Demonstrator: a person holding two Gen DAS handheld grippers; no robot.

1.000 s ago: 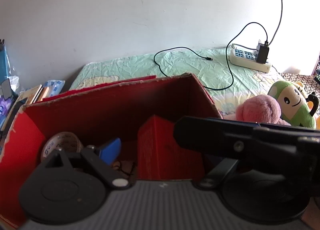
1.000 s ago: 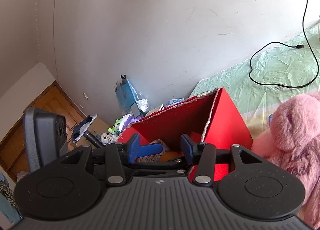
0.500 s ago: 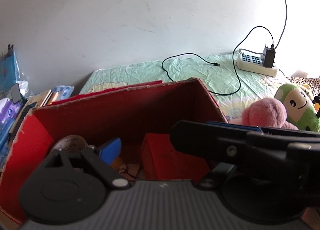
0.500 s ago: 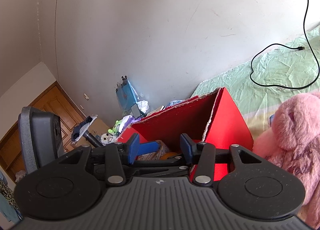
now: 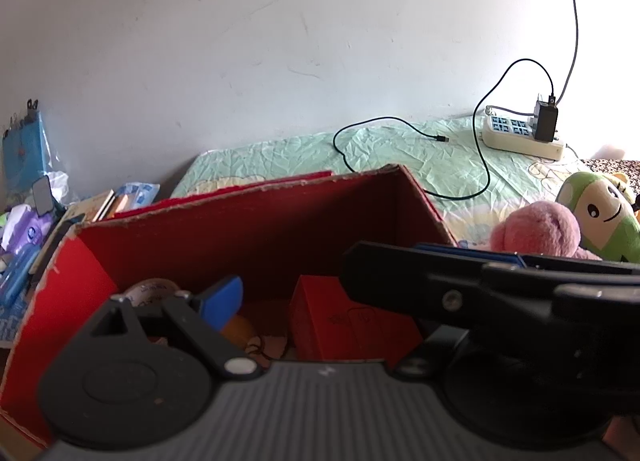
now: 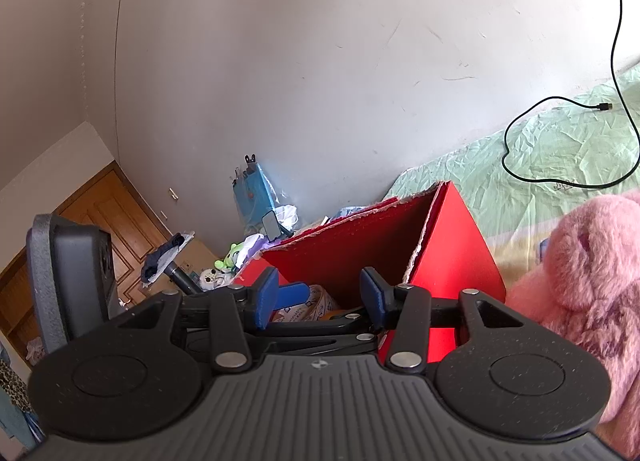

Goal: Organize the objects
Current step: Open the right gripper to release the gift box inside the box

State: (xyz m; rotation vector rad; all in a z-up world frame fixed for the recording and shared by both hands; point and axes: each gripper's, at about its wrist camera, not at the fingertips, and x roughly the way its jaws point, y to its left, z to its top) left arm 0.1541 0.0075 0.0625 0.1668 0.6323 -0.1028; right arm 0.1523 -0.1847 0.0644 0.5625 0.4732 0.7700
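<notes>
A big red cardboard box stands open on the bed; it also shows in the right wrist view. Inside lie a small red box, a roll of tape and an orange object. My left gripper is open and empty above the box; its right finger is hidden behind the right gripper's black body, which crosses the view. My right gripper is open and empty over the box's near edge. A pink plush toy lies right of the box.
A green plush toy sits beside the pink one. A white power strip with a black cable lies on the green bedsheet. Books and clutter sit left of the box. A wooden door stands far left.
The small red box has gone from upright to lying lower in the big box. Both grippers have drawn back and up a little; both stay open.
</notes>
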